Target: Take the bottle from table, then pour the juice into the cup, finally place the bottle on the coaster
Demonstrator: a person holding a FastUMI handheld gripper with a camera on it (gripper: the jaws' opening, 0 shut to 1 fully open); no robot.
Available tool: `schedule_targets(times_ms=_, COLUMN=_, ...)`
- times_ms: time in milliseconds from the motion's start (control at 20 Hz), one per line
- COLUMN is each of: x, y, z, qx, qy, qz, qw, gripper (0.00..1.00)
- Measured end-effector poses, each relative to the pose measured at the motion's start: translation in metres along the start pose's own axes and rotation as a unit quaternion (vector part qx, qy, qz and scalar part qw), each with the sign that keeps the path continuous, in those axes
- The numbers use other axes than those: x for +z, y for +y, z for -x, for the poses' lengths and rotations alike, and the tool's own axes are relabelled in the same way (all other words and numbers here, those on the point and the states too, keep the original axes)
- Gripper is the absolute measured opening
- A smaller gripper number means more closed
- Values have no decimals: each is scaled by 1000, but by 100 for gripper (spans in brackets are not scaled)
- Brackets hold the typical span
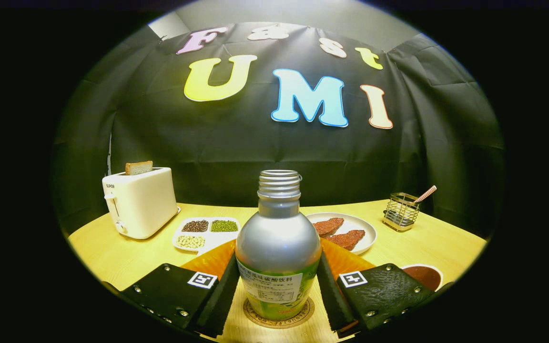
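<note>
Light wooden table [112,257] and the items resting on it. A cream toaster [141,202] stands at the far left; beside it lies a white divided tray [206,232] of beans. A white plate [363,227] and a wire holder [401,211] lie toward the right, a cup [423,275] nearer. A round coaster [279,314] bears the upright bottle [278,252], which stands between the gripper [278,297] fingers, their inner faces close against its sides.

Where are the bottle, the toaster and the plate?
bottle [278,243]: gripper view, silver body, between the fingers.
toaster [140,202]: gripper view, front side.
plate [367,233]: gripper view, bare rim.
</note>
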State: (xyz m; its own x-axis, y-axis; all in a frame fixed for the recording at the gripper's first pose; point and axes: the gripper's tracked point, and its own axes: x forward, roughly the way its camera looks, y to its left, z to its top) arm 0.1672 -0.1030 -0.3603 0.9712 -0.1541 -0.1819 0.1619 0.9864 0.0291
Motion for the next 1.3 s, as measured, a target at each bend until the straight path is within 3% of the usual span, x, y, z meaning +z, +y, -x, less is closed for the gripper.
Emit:
schedule_targets(times_ms=450, x=-2, y=-3, z=0, qx=0, qy=-12, qz=-11, qw=1000, gripper=79)
schedule_targets(times_ms=550, x=2, y=4, z=4, qx=25, qy=-21, qz=-22, qw=999, gripper=81)
schedule_targets(times_ms=700, x=18, y=-3, z=14, qx=25, qy=-42, qz=-30, qw=998, gripper=99)
schedule_targets(times_ms=900, x=48, y=-6, z=44, qx=39, qy=-52, qz=-30, qw=997, gripper=99)
schedule_targets(times_ms=1300, x=148, y=-5, z=130, qx=52, qy=-80, qz=-29, qw=995, gripper=98)
